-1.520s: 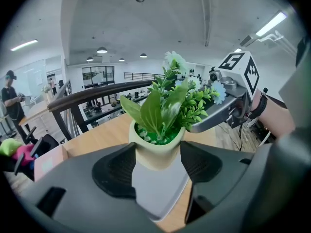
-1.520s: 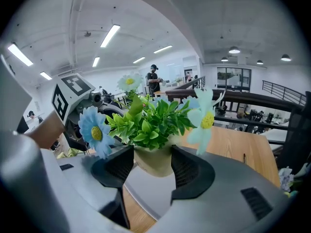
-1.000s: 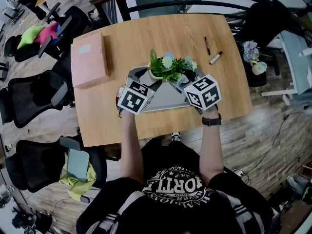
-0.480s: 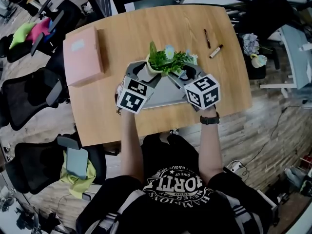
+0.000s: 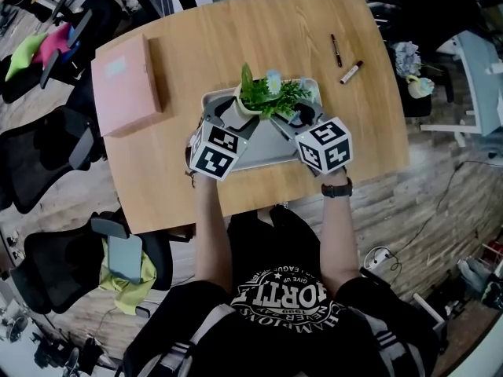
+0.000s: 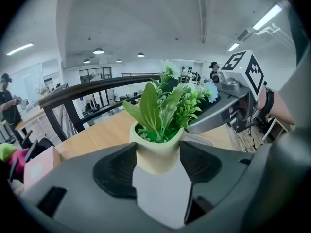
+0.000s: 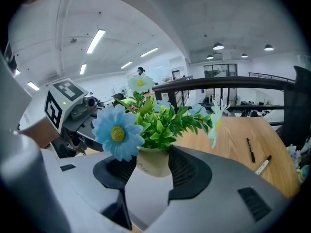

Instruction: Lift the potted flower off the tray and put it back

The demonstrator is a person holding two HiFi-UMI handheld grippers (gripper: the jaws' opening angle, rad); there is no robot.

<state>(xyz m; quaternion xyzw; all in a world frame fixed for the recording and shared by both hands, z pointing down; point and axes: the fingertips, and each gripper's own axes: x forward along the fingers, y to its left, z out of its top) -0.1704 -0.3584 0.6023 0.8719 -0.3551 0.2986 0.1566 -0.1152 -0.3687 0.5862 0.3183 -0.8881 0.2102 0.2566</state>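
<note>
The potted flower [image 5: 267, 99], green leaves and pale blue blooms in a cream pot, is over the back part of the grey tray [image 5: 271, 149]. My left gripper [image 5: 233, 116] grips the pot [image 6: 156, 154] from the left, both pads against its sides. My right gripper [image 5: 297, 119] grips the same pot [image 7: 153, 163] from the right; its jaws have been closing a little on it. The pot's base is hidden, so I cannot tell whether it rests on the tray.
A pink box [image 5: 124, 85] lies at the table's left. Two pens [image 5: 334, 49] [image 5: 350, 71] lie at the back right. Black office chairs [image 5: 47, 151] stand left of the wooden table [image 5: 173, 179]. A dark railing [image 6: 87, 89] runs behind it.
Both grippers have come down together with the potted flower, which now sits lower against the tray. The grips look unchanged.
</note>
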